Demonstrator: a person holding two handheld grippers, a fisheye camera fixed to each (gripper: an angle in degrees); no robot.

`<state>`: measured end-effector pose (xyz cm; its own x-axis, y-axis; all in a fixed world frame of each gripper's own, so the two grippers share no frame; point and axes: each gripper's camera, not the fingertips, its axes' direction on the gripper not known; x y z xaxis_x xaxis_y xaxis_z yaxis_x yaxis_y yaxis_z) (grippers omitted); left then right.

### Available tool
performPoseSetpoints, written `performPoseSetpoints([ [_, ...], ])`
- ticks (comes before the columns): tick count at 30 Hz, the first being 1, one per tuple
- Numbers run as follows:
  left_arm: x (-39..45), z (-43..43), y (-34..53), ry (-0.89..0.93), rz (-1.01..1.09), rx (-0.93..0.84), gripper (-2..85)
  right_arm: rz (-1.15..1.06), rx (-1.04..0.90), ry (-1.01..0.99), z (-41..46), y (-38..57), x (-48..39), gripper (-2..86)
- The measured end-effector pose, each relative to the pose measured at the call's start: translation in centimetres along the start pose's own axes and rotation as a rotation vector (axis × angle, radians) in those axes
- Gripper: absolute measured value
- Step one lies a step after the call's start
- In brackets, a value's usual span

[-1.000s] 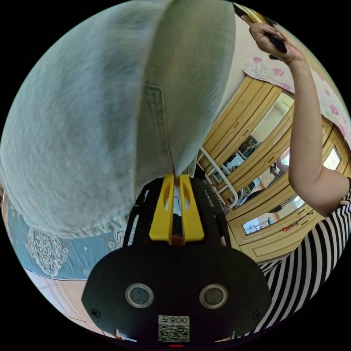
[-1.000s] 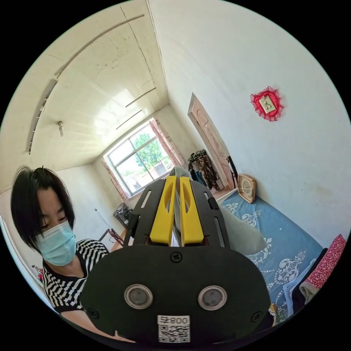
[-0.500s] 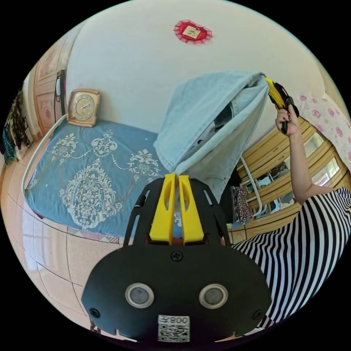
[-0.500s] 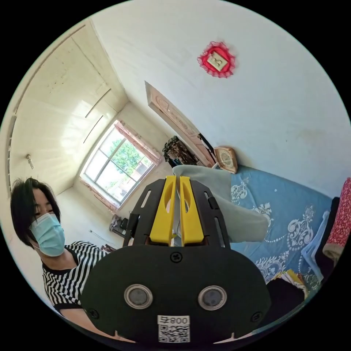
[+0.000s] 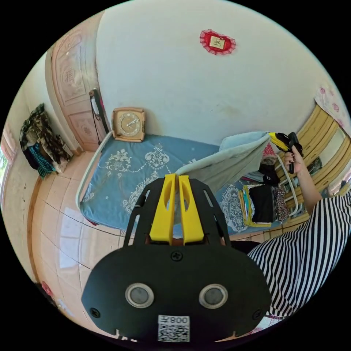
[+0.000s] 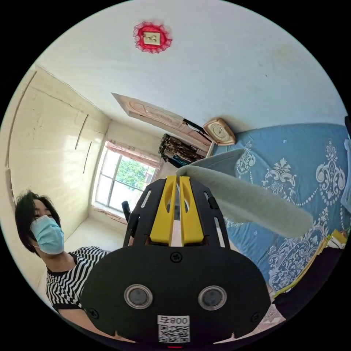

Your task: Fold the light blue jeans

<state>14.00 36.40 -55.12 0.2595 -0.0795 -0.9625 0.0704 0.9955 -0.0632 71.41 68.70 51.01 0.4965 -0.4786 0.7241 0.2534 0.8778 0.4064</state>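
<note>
- My left gripper and right gripper are both clamped on the light blue jeans, held aloft.
- Keep the span taut toward 2 o'clock; lower evenly onto the bed.

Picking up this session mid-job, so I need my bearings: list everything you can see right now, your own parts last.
jeans: one, light blue, stretched in the air between both grippers
bed: one, blue patterned cover, under the jeans
clock: one, tan, on the bed against the wall
wall ornament: one, red, high on the wall
clothes pile: dark, at the bed's end
left gripper: yellow jaws, shut on jeans
right gripper: yellow jaws, shut on jeans
</note>
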Motion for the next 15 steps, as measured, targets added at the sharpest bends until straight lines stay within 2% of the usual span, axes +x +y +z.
performPoseSetpoints([
  [4, 2.1, -9.1, -6.1, -0.130, 0.138, 0.113, 1.2, -0.214, 0.053, -0.030, -4.7, -3.5, -4.8, 0.6],
  [8, 3.8, -18.0, -12.8, -0.182, 0.253, 0.236, 1.3, -0.399, 0.153, -0.075, -10.5, -6.0, -9.0, 0.4],
  [15, 4.5, -27.2, -24.1, -0.256, 0.449, 0.300, 1.9, -0.507, 0.205, -0.050, -16.5, -11.4, -12.2, 0.5],
])
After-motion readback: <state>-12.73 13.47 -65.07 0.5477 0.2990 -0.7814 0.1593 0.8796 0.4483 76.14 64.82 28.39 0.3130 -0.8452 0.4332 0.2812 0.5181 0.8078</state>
